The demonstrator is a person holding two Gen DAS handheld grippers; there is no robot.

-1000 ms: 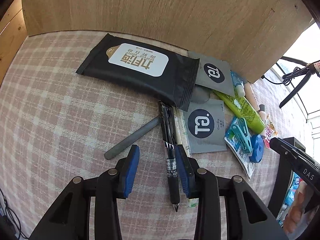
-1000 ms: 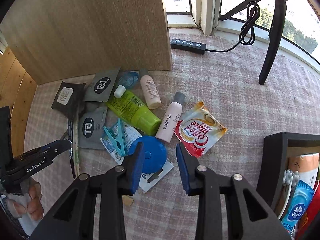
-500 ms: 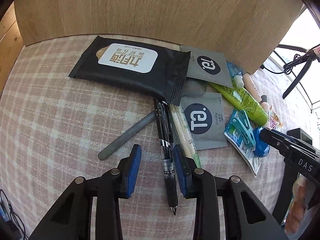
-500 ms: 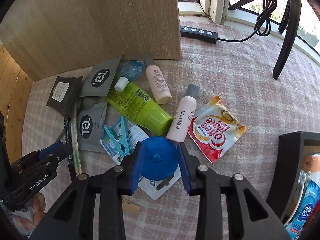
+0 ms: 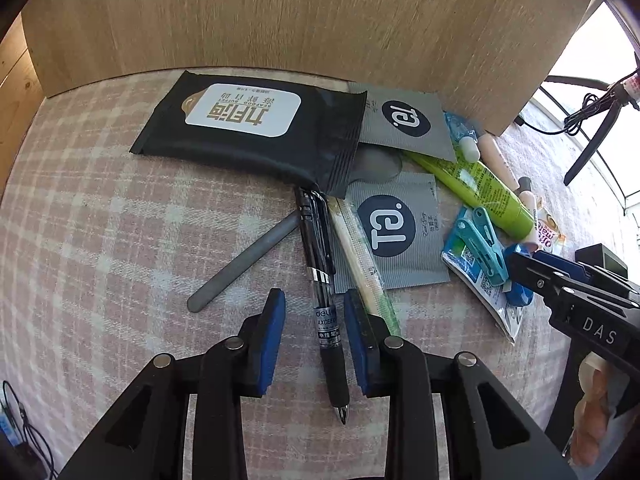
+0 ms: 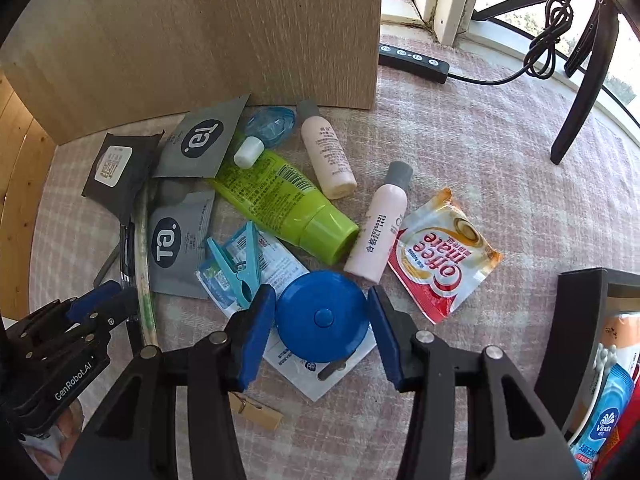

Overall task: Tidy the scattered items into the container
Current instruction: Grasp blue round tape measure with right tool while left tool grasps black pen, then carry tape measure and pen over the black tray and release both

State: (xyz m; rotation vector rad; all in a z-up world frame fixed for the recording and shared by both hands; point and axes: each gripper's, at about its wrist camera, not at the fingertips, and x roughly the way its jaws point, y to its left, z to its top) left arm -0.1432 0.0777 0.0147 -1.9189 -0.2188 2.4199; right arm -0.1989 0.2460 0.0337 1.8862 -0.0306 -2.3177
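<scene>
Black pen (image 5: 325,300) lengthwise between closing left tongs (image 5: 314,336), tip toward camera, pads apart, right tongs (image 6: 322,322) widening around blue disc (image 6: 322,318)

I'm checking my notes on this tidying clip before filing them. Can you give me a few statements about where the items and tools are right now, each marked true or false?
1. The black pen lies between the left tool's pads, untouched by them. True.
2. The right tool straddles the green bottle. False: it straddles the blue round tape measure.
3. The teal clothespin lies on a printed sachet. True.
4. The coffee creamer packet is inside the black container. False: it lies on the checked cloth.
5. Both pink bottles stand upright. False: both lie flat.
</scene>
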